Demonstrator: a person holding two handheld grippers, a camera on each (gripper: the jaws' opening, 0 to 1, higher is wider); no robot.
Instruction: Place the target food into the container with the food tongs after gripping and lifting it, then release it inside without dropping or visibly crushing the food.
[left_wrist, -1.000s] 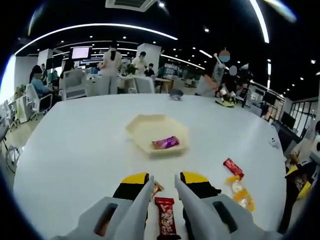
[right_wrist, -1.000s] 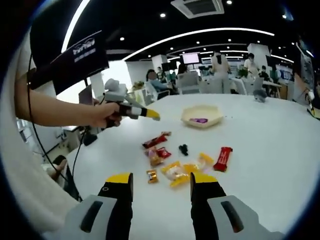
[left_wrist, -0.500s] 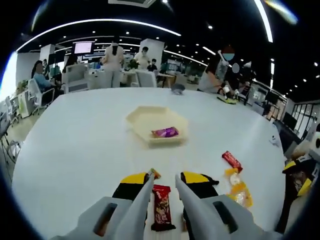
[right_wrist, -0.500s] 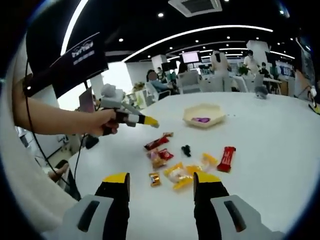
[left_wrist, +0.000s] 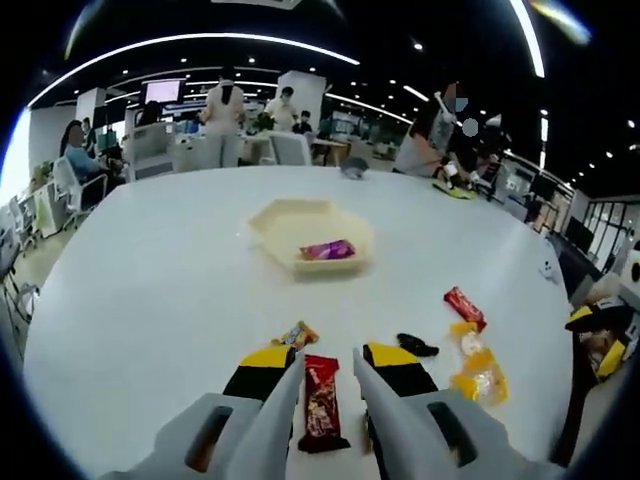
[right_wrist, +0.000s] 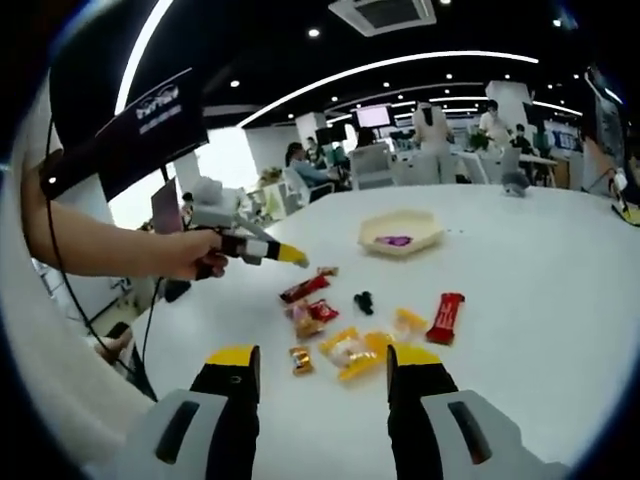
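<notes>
A cream hexagonal container (left_wrist: 290, 225) sits mid-table with a purple wrapped snack (left_wrist: 327, 250) inside it. My left gripper (left_wrist: 330, 358) is open low over the table, and a dark red snack bar (left_wrist: 320, 400) lies between its jaws. A small orange candy (left_wrist: 297, 335) rests just ahead of its left jaw. In the right gripper view, the left gripper (right_wrist: 293, 259), held by a hand (right_wrist: 190, 255), points at the red bar (right_wrist: 305, 288); the container (right_wrist: 425, 226) lies beyond. My right gripper (right_wrist: 325, 362) hangs open, nothing between its jaws.
Loose snacks are scattered on the white table: a red bar (right_wrist: 445, 316), yellow packs (right_wrist: 350, 352), a red pack (right_wrist: 318, 312), a small black piece (right_wrist: 363, 299) and a gold candy (right_wrist: 299, 359). People and office desks stand beyond the table's far edge.
The left gripper has drawn back a little, so the red bar and the orange candy show further forward between and ahead of its jaws. The right gripper has hardly moved.
</notes>
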